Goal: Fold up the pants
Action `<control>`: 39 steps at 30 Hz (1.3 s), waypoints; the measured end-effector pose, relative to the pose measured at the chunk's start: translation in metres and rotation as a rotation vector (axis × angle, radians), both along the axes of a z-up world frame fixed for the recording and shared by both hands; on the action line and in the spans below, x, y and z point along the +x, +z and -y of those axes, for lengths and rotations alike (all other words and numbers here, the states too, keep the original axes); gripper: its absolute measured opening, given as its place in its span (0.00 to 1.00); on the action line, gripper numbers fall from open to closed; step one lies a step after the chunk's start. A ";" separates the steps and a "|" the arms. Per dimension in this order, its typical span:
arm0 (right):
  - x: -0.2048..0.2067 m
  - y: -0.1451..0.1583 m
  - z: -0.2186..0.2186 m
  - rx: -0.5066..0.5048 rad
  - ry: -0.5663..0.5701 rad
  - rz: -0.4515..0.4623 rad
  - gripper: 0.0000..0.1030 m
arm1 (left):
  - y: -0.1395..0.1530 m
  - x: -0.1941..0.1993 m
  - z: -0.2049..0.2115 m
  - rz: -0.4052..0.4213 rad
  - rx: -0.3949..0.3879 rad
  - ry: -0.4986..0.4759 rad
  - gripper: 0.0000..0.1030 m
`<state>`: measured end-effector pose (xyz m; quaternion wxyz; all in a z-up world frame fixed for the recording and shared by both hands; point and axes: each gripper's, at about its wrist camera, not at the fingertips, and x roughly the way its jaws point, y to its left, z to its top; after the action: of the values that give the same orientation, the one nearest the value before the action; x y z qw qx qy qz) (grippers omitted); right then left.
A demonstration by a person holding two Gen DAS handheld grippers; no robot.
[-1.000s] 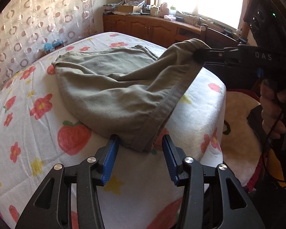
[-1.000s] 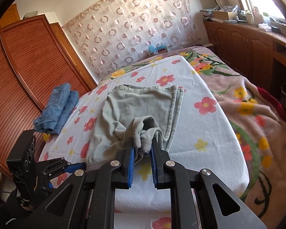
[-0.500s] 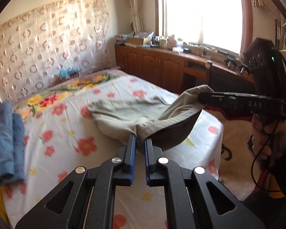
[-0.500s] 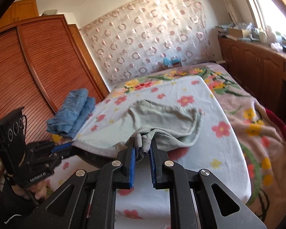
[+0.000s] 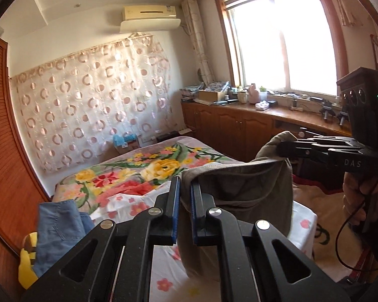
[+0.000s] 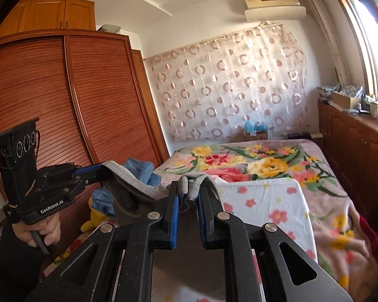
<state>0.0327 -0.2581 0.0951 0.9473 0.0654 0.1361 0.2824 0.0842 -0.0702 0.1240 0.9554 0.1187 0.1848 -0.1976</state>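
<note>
The lower part of the grey-green cotton pants point(image 5: 252, 196) drops out of sight behind the black left tool point(image 5: 185, 188). The cluttered wooden counter's point(image 5: 284, 115) small items are too tiny to identify.

Folded jeans point(image 5: 60, 229) crowd the bed's point(image 6: 259, 201) wardrobe point(image 6: 63, 100) side; flowered sheet ahead lies open.
</note>
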 end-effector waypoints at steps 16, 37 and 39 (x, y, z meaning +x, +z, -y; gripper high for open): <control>0.150 0.035 -0.059 -0.021 -0.049 0.018 0.12 | 0.004 0.083 -0.017 0.026 0.060 0.049 0.08; 0.114 -0.166 -0.093 -0.149 0.013 -0.424 0.23 | -0.190 -0.007 -0.015 -0.349 0.057 0.032 0.29; 0.114 -0.170 -0.083 -0.148 0.015 -0.432 0.25 | -0.190 -0.007 -0.024 -0.351 0.030 0.038 0.39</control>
<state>0.1466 -0.1748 -0.0750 0.8963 0.0539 0.3567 0.2580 0.0770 -0.0464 -0.0658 0.9101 0.0931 0.3539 -0.1945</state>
